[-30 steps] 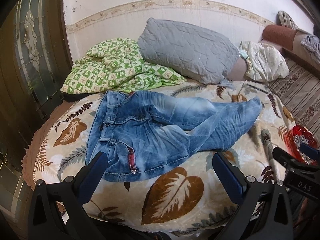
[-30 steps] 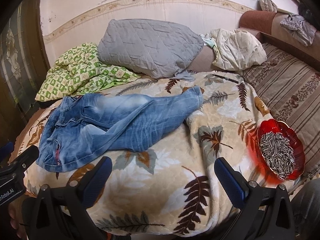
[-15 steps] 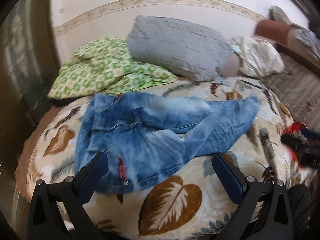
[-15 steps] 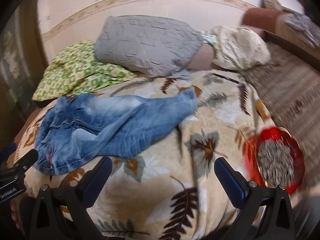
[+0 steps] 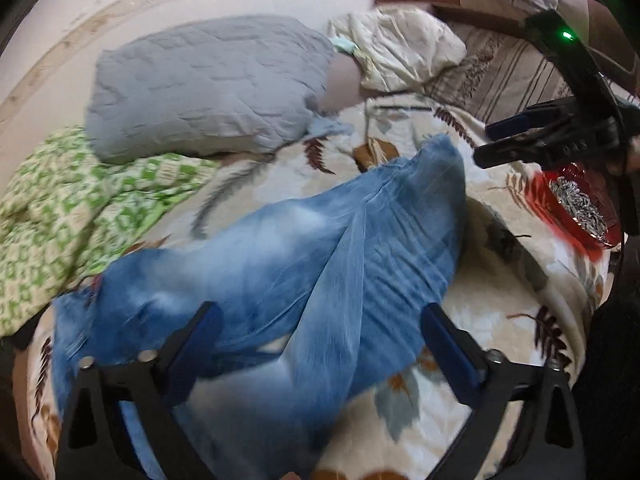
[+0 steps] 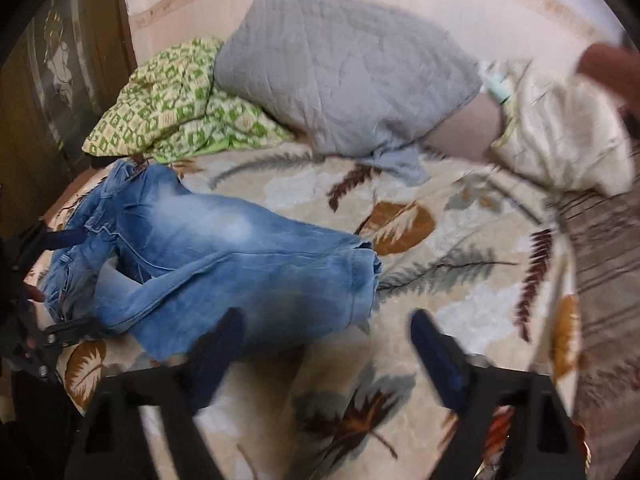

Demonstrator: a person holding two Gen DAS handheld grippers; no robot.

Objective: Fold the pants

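Note:
Faded blue jeans (image 5: 304, 264) lie crumpled on the leaf-print bedspread (image 5: 492, 304), waist at the left and leg cuffs at the right. My left gripper (image 5: 324, 340) is open and hovers low over the thigh and knee part of the jeans. My right gripper (image 6: 324, 344) is open, just in front of the leg cuffs (image 6: 360, 276). The right gripper also shows at the right of the left wrist view (image 5: 520, 140), above the cuffs. Both views are motion-blurred.
A grey quilted pillow (image 5: 208, 84), a green checked blanket (image 5: 72, 208) and a cream bundle (image 5: 396, 44) lie at the bed's far side. A red dish of sunflower seeds (image 5: 576, 208) sits near the right edge. A striped sofa (image 5: 516, 68) stands at right.
Both grippers have moved forward and down toward the jeans. The left one swung right over the legs; the right one swung left toward the cuffs. The jeans have not moved.

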